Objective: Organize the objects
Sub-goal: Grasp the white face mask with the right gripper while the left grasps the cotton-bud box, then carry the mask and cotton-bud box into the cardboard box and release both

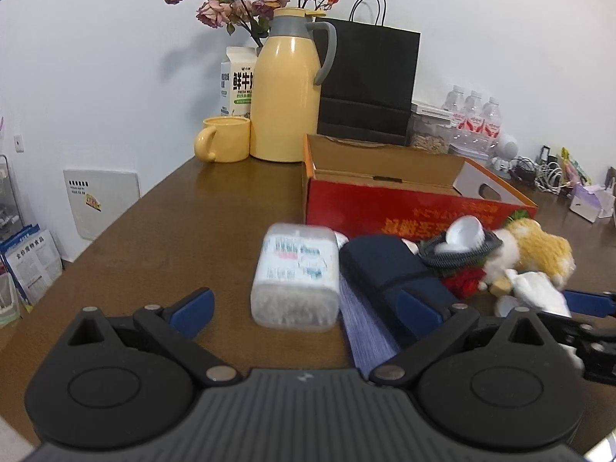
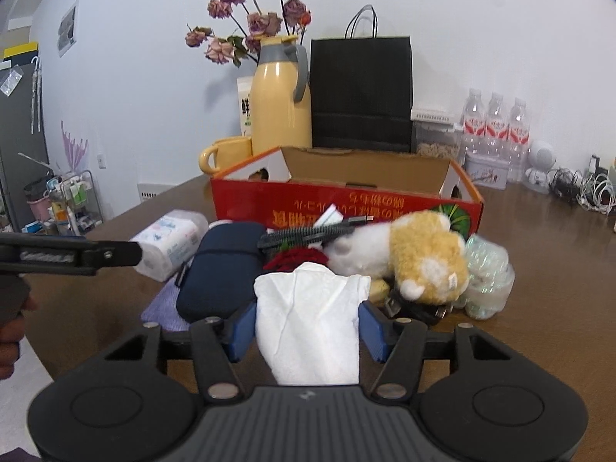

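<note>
In the right wrist view my right gripper [image 2: 308, 333] is shut on a white tissue [image 2: 308, 308], its blue pads pressing both sides. Just beyond lie a yellow and white plush toy [image 2: 423, 261], a navy case [image 2: 219, 269], a black brush [image 2: 304, 235] and a clear tub [image 2: 489, 281]. Behind this pile stands an open red cardboard box [image 2: 346, 208]. In the left wrist view my left gripper [image 1: 306, 308] is open. A clear box of cotton swabs [image 1: 296, 281] sits between its fingers, untouched, beside a purple cloth [image 1: 365, 331].
At the back of the brown table [image 1: 192, 223] stand a yellow thermos [image 1: 287, 92], a yellow mug [image 1: 225, 138], a milk carton [image 1: 235, 81], dried roses, a black paper bag [image 1: 369, 84] and water bottles [image 1: 473, 119]. Cables lie far right. The table's edge runs along the left.
</note>
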The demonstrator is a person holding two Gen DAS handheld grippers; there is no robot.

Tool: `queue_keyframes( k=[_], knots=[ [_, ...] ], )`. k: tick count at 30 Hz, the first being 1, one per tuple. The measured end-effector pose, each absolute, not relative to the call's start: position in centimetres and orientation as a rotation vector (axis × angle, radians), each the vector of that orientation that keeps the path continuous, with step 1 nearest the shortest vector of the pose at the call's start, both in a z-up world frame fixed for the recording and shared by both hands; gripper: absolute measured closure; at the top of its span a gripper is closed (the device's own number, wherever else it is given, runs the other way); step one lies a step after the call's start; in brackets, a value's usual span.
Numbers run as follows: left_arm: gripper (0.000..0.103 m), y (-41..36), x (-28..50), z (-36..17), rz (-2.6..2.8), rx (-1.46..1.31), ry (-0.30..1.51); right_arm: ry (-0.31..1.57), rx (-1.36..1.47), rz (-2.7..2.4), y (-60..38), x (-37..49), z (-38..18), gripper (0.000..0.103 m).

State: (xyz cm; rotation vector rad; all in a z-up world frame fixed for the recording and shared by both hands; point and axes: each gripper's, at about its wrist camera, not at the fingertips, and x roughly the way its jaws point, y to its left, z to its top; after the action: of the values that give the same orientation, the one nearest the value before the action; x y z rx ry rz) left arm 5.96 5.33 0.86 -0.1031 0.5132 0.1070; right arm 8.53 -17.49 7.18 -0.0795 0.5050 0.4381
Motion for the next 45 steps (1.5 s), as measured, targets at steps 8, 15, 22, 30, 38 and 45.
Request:
queue_keyframes(
  k=[8,15,22,30,38,45],
  knots=[
    [0.002,5.5,11.1,0.2,0.154,-0.059,0.558,0.462,-0.099,0.434,-17.1,9.8,8.4,0.046],
    [0.037,7.0,14.1,-2.1,0.141,-0.129,0.678,0.453,-0.109,0.453,-16.2,10.7,8.5,0.046],
    [0.037,7.0,12.9,-0.6,0.135,-0.136,0.607,0.438,-0.105,0.462,-15.7,11.4,8.7,0.046],
    [0.037,5.2,14.3,5.2,0.086,-0.119,0.461,0.363,-0.102,0.468,-15.4,13.1,11.0,0.046],
    [0.037,2.4,19.4,7.8,0.061,-0.117,0.399,0.301,-0.095,0.420,-16.2,19.1,14.3,0.046],
    [0.037,0.4,25.0,6.2,0.068,-0.105,0.441,0.370,-0.084,0.359,-17.0,27.3,13.3,0.046]
  ],
)
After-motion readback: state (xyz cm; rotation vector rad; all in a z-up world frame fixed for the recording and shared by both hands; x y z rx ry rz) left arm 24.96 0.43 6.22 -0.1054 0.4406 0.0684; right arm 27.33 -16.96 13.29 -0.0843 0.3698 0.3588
